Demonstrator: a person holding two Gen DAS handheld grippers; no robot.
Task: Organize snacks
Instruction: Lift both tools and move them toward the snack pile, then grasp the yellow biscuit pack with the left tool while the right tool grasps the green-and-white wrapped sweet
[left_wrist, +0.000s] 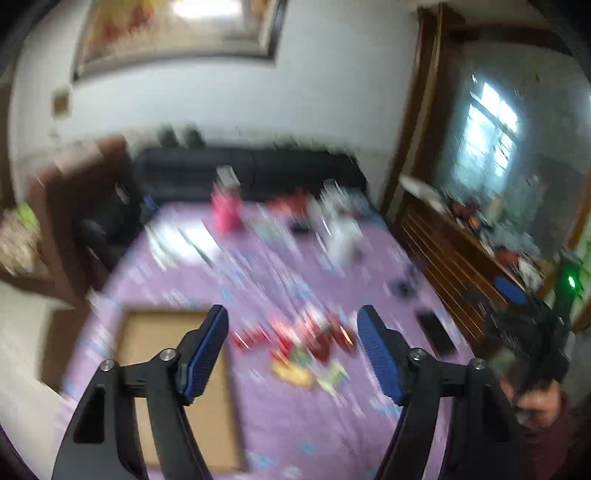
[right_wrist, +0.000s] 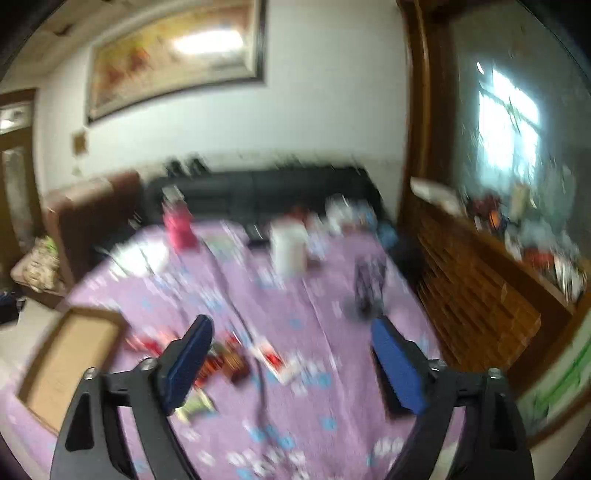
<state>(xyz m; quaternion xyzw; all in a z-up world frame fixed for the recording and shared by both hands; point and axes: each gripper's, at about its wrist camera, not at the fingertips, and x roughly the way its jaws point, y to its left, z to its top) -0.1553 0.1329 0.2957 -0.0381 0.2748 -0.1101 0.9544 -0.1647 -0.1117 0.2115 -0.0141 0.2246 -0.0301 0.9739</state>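
Both tongs, left (left_wrist: 291, 332) and right (right_wrist: 291, 347), released above crinkly snack packets (left_wrist: 306, 343) on purple cloth (left_wrist: 295, 424).

Nothing here can be read: both views are smeared with motion blur. The snack packets (left_wrist: 295, 343) on the purple cloth (left_wrist: 280, 424) show only red, yellow and green patches, no legible brand. The white carton (right_wrist: 290, 251) and the pink bottle (right_wrist: 179, 225) further back carry no print that can be made out. The framed picture (right_wrist: 173, 55) on the wall is a wash of colour with a glare spot, and the small plaque (right_wrist: 79, 142) below it is too blurred to tell any writing
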